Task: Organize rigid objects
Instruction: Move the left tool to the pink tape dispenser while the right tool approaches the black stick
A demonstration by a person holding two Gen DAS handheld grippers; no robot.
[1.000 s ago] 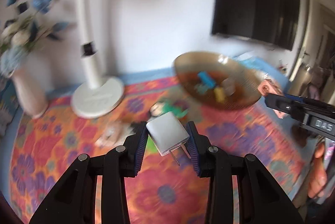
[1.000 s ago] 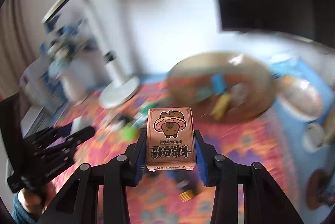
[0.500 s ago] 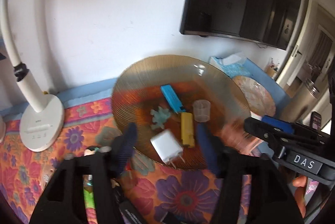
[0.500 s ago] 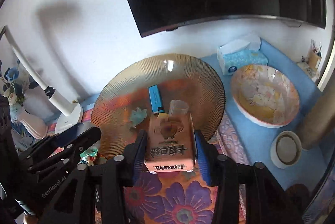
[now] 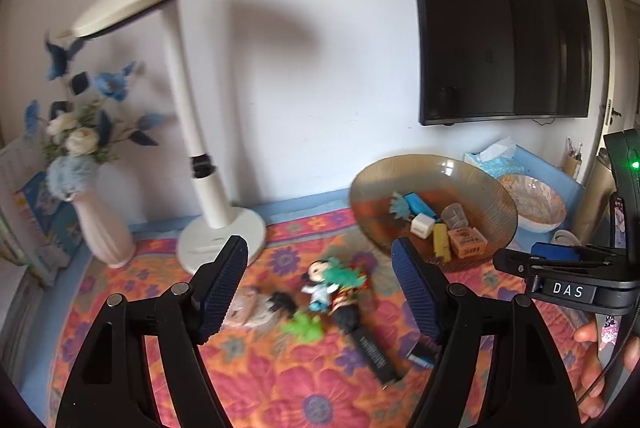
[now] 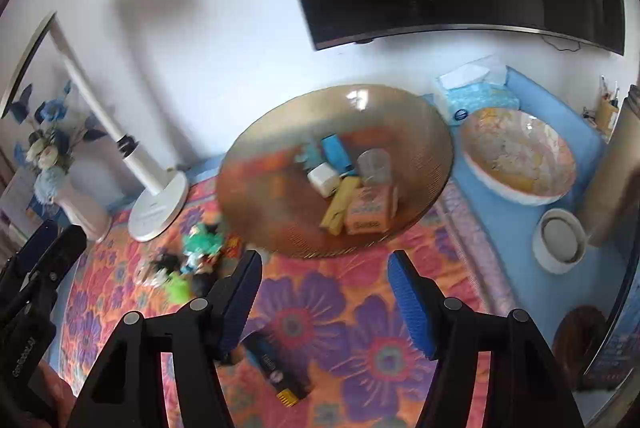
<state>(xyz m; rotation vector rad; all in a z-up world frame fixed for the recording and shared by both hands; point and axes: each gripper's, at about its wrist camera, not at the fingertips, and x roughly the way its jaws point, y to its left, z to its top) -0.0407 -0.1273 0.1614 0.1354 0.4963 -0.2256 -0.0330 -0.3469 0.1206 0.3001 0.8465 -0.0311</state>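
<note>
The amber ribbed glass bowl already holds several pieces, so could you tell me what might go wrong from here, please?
1. The amber ribbed glass bowl is crowded: the pink card box leans on the yellow block, so another drop could knock the small clear cup.
2. The long black bar lies flat on the flowered cloth; the open left gripper may snag fabric.

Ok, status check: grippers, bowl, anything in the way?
Left gripper open, empty. Right gripper open, empty. Charger and card box in glass bowl. Nothing blocking.
</note>
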